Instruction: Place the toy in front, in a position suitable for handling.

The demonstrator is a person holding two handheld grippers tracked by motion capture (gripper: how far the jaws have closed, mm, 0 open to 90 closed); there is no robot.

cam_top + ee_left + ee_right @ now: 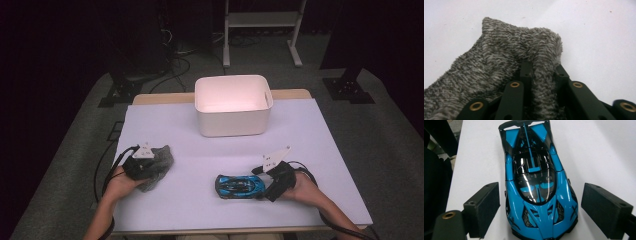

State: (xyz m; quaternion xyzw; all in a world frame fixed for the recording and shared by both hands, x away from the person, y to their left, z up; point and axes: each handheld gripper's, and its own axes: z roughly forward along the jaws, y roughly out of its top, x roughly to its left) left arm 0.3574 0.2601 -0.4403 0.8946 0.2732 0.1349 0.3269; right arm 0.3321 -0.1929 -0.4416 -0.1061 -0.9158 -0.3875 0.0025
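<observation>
White desk (pixel 200 150) carries both things: near its left edge the left claw (pixel 541 72) pinches a fold of grey sock (pixel 486 65); right claw (pixel 541 205) stands spread around the blue toy car (pixel 536 187), pads not touching.

Fuzzy grey knit cloth (pixel 499 57); glossy blue plastic toy car (pixel 537 187); matt white tub (pixel 233 120).

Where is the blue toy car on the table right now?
In the high view the blue toy car lies front right on the table, between the right hand-held gripper's open jaws, near the white bin.
</observation>
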